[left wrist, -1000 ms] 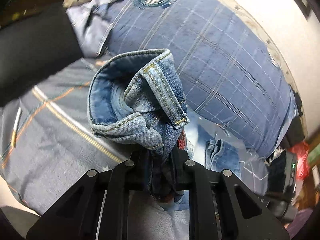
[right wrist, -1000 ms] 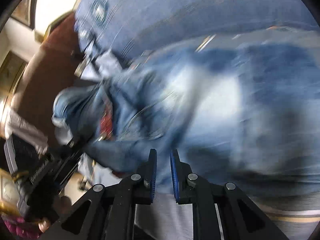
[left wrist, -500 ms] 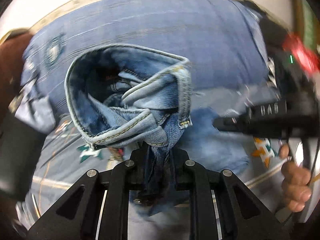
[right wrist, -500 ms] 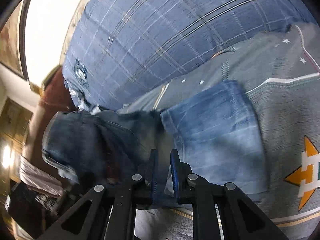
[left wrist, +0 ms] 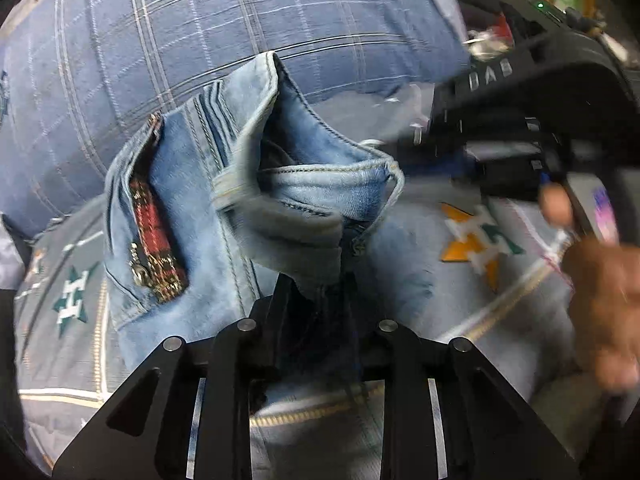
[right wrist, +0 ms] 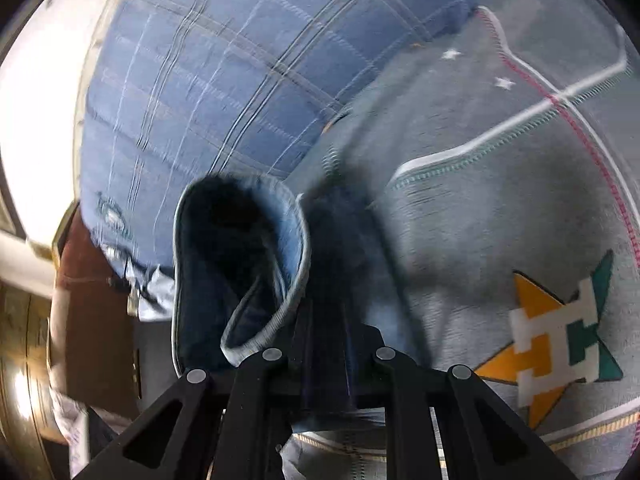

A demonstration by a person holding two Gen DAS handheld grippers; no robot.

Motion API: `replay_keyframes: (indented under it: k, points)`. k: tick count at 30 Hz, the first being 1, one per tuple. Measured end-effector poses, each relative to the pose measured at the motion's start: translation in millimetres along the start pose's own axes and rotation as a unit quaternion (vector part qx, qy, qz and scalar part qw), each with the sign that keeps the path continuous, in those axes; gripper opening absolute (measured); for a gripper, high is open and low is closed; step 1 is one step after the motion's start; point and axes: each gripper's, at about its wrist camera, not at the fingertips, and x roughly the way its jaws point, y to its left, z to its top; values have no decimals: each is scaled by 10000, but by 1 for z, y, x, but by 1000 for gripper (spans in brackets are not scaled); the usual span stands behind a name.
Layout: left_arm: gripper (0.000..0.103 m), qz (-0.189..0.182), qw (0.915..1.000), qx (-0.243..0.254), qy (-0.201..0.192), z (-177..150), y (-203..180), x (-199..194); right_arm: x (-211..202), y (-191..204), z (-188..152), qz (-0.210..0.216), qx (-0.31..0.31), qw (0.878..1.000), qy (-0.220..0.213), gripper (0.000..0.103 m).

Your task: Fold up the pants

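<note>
Two tongs, each pinching the light-blue jeans (left wrist: pixel 224 240) above the bed

Left tongs (left wrist: pixel 316 300) are pressed on bunched denim below an open hem cuff; beside it shows a pocket with red plaid trim (left wrist: pixel 154 236) and a zipper pull. Right tongs (right wrist: pixel 326 328) clamp a darker fold, its cuff gaping at left. Under the jeans lie a grey star-print blanket (right wrist: pixel 500 216) and a blue plaid pillow (left wrist: pixel 240 20)

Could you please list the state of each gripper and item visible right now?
left gripper: shut on jeans
right gripper: shut on jeans
jeans: bunched, lifted, waistband gaping open
zipper pocket: open, plaid lining showing
blanket: spread flat
pillow: lying behind the blanket
</note>
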Motion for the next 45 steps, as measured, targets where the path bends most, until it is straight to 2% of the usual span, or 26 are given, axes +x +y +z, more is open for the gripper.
replay_keyframes:
  k: [2, 4, 5, 6, 9, 11, 13, 14, 15, 16, 17, 18, 19, 22, 24, 25, 27, 28, 30, 32, 33, 34, 36, 38, 41, 45]
  points:
    - [23, -540, 9985, -27, -60, -5, 2, -10, -23, 1, 3, -84, -38, 9984, -563, 16]
    - [23, -986, 9949, -187, -124, -11, 10, -18, -45, 8, 1, 233, -188, 9942, -1031, 25]
    - [23, -1107, 9933, -301, -163, -13, 15, -20, -50, 11, 0, 394, -261, 9925, -1125, 47]
    - [23, -1213, 9915, -425, -187, -15, 20, -22, -51, 16, -1, 524, -352, 9912, -1165, 63]
    - [23, -1523, 9843, -864, -230, -21, 38, -24, -40, 30, -2, 626, -650, 9912, -967, 64]
    - [23, -1847, 9753, -1178, -302, -24, 50, -29, -27, 35, -4, 649, -782, 9926, -666, 64]
    - [23, -2003, 9682, -1431, -453, -25, 62, -36, -11, 39, -6, 409, -937, 9939, -405, 64]
    - [23, -1969, 9678, -1485, -494, -24, 65, -39, -4, 41, -9, 268, -1011, 9940, -312, 62]
    - [23, -1865, 9682, -1577, -531, -23, 71, -40, 5, 46, -12, 106, -1136, 9933, -171, 46]
    - [23, -1821, 9678, -1648, -552, -23, 74, -40, 15, 50, -16, -132, -1319, 9912, -2, 35]
    - [23, -1779, 9669, -1744, -550, -23, 79, -39, 23, 54, -18, -567, -1516, 9868, 54, 16]
    - [22, -1757, 9661, -1817, -524, -24, 82, -37, 23, 56, -21, -893, -1628, 9826, 11, 14]
    - [23, -1746, 9645, -1923, -468, -24, 86, -33, 19, 57, -23, -1027, -1702, 9800, -70, 13]
    - [23, -1605, 9636, -2128, -201, -24, 95, -12, -11, 58, -27, -877, -1611, 9825, -330, 13]
    - [23, -1546, 9614, -2278, 36, -27, 101, 4, -5, 50, -26, -1314, -1627, 9768, -460, 13]
    - [23, -1559, 9588, -2372, 103, -28, 103, 9, 14, 35, -21, -1714, -1441, 9743, -234, 13]
    - [23, -1742, 9501, -2583, 122, -28, 111, 13, 44, 15, -18, -1580, -1149, 9795, 481, 12]
    - [23, -1834, 9447, -2714, 144, -28, 116, 11, 47, 14, -17, -1535, -1124, 9804, 503, 12]
    - [23, -1943, 9360, -2935, 63, -30, 124, 2, 36, 19, -18, -1483, -1215, 9809, 318, 14]
    - [25, -1932, 9333, -3023, -158, -34, 132, -13, 17, 24, -23, -1300, -1340, 9824, 9, 14]
    - [31, -1886, 9322, -3077, -277, -35, 136, -19, 10, 25, -23, -1160, -1382, 9835, -139, 16]
    - [42, -1818, 9292, -3195, -385, -37, 143, -24, 2, 28, -20, -1029, -1385, 9846, -295, 20]
    - [51, -1829, 9201, -3431, -486, -41, 153, -24, -8, 24, -15, -862, -1238, 9870, -562, 57]
    - [51, -1904, 9049, -3778, -458, -45, 166, -17, -17, 18, -13, -685, -1053, 9891, -772, 64]
    - [51, -2013, 8878, -4132, -236, -51, 181, -2, -16, 10, -6, -685, -836, 9919, -669, 69]
    - [51, -2302, 8672, -4414, 70, -60, 187, 16, 15, -8, 4, -583, -347, 9976, 107, 69]
